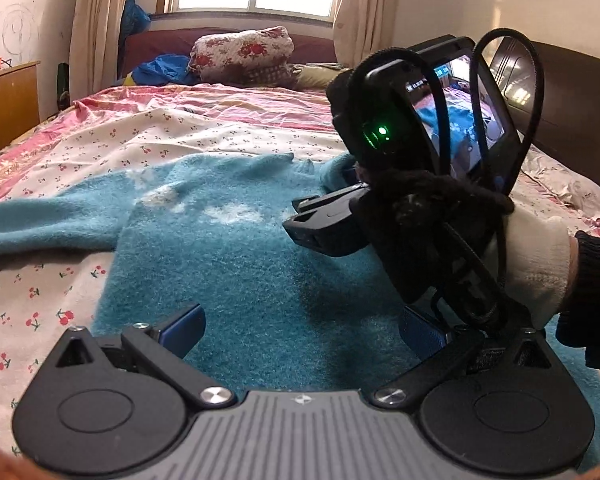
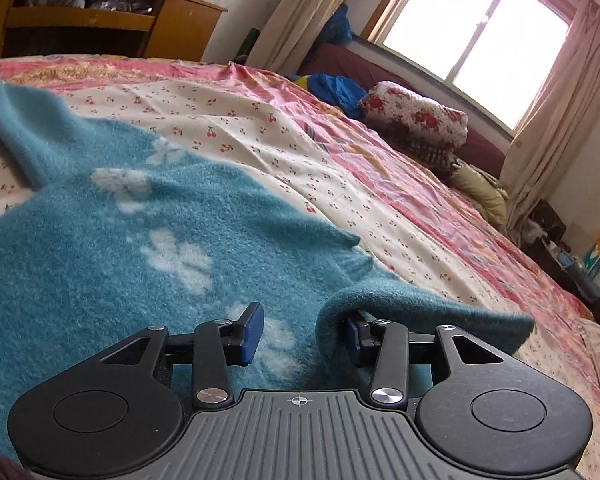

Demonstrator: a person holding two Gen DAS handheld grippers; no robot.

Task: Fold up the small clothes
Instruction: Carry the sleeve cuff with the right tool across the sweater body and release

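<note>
A fuzzy teal sweater [image 1: 236,264] with white flower patches lies spread on the cherry-print bed sheet [image 1: 112,148]. One sleeve [image 1: 48,220] stretches out to the left. My left gripper [image 1: 300,336] is open just above the sweater's body, empty. My right gripper shows in the left wrist view [image 1: 300,216], held by a white-gloved hand over the sweater's right part. In the right wrist view the right gripper [image 2: 304,336] is open over the sweater [image 2: 132,224]. A sleeve fold [image 2: 420,312] drapes over its right finger.
A rolled floral quilt [image 1: 240,54] and blue cloth [image 1: 162,68] lie at the bed's far end under the window. A wooden desk [image 1: 10,96] stands at the left. A dark headboard [image 1: 580,120] is at the right.
</note>
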